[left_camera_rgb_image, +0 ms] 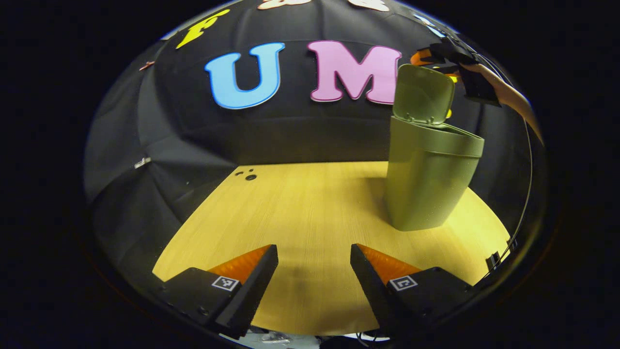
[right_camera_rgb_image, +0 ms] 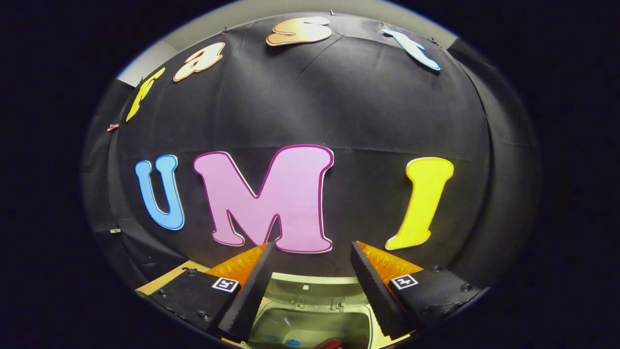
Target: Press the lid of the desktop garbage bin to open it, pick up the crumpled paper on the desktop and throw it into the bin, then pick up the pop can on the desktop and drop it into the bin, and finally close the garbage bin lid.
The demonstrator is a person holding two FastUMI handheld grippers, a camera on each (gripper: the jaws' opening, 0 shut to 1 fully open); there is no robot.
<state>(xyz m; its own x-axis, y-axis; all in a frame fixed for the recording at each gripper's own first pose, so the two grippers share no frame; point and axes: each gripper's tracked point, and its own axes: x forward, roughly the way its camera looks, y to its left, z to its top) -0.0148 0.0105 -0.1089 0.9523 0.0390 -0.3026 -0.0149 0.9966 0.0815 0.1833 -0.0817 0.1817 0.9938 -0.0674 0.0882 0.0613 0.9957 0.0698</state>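
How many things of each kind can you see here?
Bin with its lid up: 1
Table: 1
Grippers: 2, the left gripper open over the table and the right gripper open above the bin
Total: 4

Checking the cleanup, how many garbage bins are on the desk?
1. The green garbage bin stands on the wooden desk, lid up; the right gripper hovers open over its mouth.
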